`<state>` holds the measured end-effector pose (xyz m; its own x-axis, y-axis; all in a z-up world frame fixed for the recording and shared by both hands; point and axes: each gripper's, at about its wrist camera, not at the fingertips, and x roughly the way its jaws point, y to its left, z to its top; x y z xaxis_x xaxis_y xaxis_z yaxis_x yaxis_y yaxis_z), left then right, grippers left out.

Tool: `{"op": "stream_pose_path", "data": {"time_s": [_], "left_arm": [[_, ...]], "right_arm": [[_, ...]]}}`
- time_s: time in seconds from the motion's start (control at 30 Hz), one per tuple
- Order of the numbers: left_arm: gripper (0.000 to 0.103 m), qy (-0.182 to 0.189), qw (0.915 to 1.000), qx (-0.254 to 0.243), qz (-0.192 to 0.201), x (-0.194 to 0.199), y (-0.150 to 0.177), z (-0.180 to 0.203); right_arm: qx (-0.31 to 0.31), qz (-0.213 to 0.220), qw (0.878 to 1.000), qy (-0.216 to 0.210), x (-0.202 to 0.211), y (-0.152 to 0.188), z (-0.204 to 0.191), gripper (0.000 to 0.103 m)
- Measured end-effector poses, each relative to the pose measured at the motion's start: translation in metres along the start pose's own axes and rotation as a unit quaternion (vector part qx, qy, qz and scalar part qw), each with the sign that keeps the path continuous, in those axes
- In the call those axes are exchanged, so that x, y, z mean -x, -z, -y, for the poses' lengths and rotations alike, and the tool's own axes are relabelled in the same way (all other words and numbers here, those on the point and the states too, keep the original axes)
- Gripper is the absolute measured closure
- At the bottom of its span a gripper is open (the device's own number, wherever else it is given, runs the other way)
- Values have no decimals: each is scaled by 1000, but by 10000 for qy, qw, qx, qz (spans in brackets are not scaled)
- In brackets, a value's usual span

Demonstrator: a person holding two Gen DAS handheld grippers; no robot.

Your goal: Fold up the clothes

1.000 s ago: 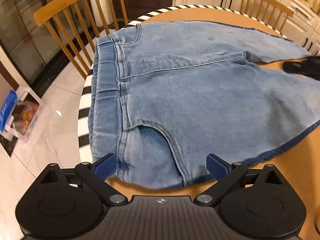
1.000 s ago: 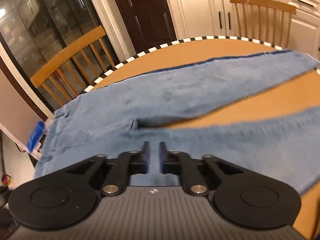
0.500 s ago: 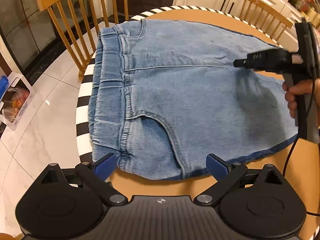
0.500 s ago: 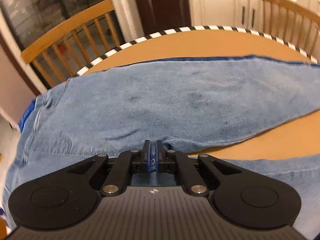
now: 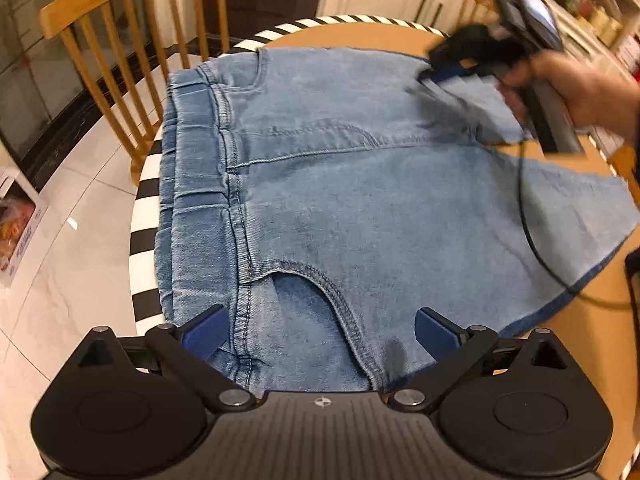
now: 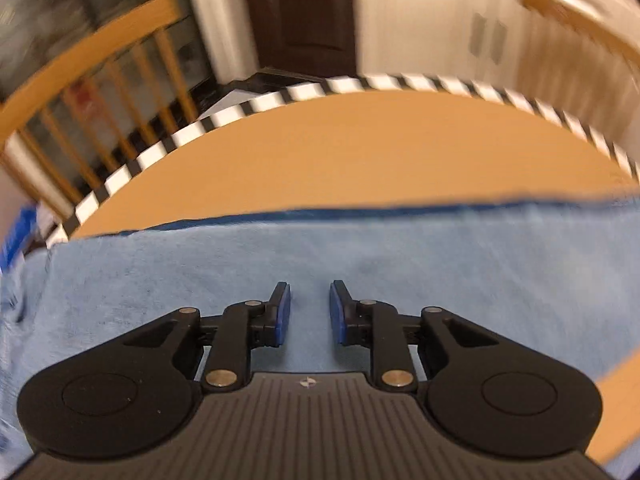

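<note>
Light blue jeans (image 5: 360, 200) lie flat on the round wooden table (image 5: 360, 34), waistband to the left. My left gripper (image 5: 320, 332) is open, its pads wide apart over the near waist corner and pocket. My right gripper (image 5: 440, 68) shows blurred at the far right of the left wrist view, over the far leg near the crotch. In the right wrist view my right gripper (image 6: 308, 312) is partly open just above the denim (image 6: 360, 264), with nothing between the pads.
The table has a black-and-white striped rim (image 5: 144, 208). Wooden chairs stand at the far left (image 5: 132, 40) and behind the table (image 6: 92, 92). A black cable (image 5: 532, 232) trails across the near leg. White cabinets (image 6: 460, 20) are beyond.
My right gripper has opened from shut and moved away from the crotch toward the far leg's edge. My left gripper has moved forward over the near waist corner, still open.
</note>
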<state>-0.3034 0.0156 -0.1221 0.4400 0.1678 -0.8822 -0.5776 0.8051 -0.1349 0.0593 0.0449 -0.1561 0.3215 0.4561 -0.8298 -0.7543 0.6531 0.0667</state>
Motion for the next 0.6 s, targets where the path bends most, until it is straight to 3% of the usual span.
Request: {"op": "stream_pose_path", "data": {"time_s": [0.17,0.5,0.6], "left_arm": [[1,-94,9993,-361,-56,-5,4,5],[0,-48,9986,-528,-33,-7,11,7],[0,-53,9983,-581,-39,-6,13,8]], "right_arm": [[408,-86,9990,156,-21,-32,-19,79],[866,237,9956,286,-33,-42,-41,79],[987,138,9947,255,-28,-43,-44,78]]}}
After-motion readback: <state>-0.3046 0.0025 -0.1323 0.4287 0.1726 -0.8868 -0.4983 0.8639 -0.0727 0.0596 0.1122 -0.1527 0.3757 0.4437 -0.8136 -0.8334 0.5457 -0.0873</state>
